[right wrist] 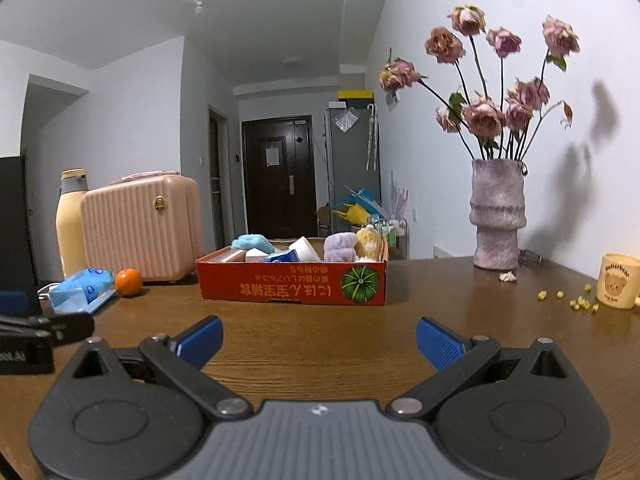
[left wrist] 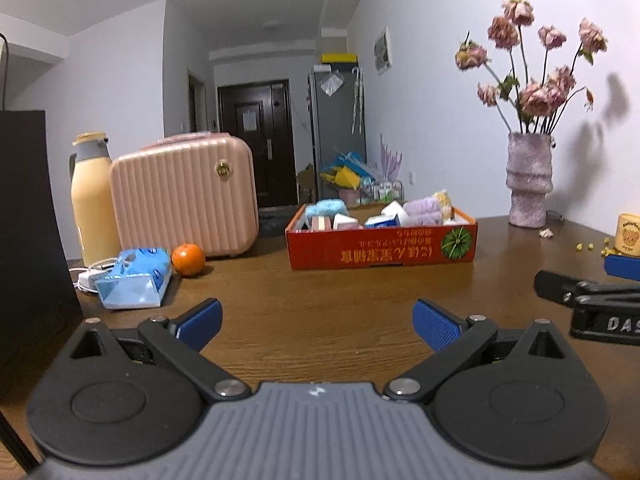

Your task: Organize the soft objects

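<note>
A red cardboard box (left wrist: 380,246) (right wrist: 292,284) stands on the wooden table (left wrist: 340,312) ahead of both grippers. It holds a blue fluffy cloth (left wrist: 326,207) (right wrist: 252,242), a purple towel (left wrist: 424,210) (right wrist: 340,247), a yellow plush piece (right wrist: 368,243) and white packets. A blue tissue pack (left wrist: 132,278) (right wrist: 82,290) lies at the left. My left gripper (left wrist: 318,326) is open and empty above the table. My right gripper (right wrist: 320,342) is open and empty, to the right of the left one.
A pink mini suitcase (left wrist: 184,196) (right wrist: 140,226), a cream flask (left wrist: 90,200) (right wrist: 70,220) and an orange (left wrist: 188,260) (right wrist: 129,282) stand at the left. A vase of dried roses (left wrist: 528,180) (right wrist: 498,212) and a bear mug (right wrist: 618,286) stand at the right, with scattered yellow bits.
</note>
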`<state>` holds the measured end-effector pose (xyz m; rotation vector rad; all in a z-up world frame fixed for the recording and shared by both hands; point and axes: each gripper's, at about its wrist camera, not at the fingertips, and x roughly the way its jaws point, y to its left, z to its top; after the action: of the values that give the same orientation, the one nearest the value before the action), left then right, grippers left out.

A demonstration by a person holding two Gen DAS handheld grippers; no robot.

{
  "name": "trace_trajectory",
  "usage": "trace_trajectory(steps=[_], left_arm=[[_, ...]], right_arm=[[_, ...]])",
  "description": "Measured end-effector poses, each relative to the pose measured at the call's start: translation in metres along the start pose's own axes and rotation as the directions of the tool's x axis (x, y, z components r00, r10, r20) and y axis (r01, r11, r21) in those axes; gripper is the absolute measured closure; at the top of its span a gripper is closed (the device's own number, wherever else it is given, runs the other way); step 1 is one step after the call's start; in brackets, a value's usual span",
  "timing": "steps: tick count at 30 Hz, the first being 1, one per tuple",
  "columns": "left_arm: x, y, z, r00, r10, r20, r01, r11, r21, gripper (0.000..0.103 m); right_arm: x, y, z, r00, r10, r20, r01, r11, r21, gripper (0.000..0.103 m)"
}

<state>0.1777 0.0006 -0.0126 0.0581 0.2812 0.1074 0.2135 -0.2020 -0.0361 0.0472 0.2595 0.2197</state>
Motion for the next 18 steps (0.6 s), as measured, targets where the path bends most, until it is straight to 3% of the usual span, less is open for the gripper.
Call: trace_trajectory(steps=[4, 18], left_arm=[[-0.010, -0.001, -0.001, 1.000, -0.007, 0.027, 0.007, 1.000, 0.002, 0.000], [-0.008, -0.002, -0.003, 1.000, -0.016, 0.018, 0.016, 1.000, 0.025, 0.000]], right_arm=[[-0.007, 0.004, 0.000, 1.000, 0.009, 0.013, -0.008, 1.000, -0.028, 0.000], [-0.019, 0.003, 0.002, 0.998, 0.036, 0.044, -0.035, 0.999, -0.028, 0.000]])
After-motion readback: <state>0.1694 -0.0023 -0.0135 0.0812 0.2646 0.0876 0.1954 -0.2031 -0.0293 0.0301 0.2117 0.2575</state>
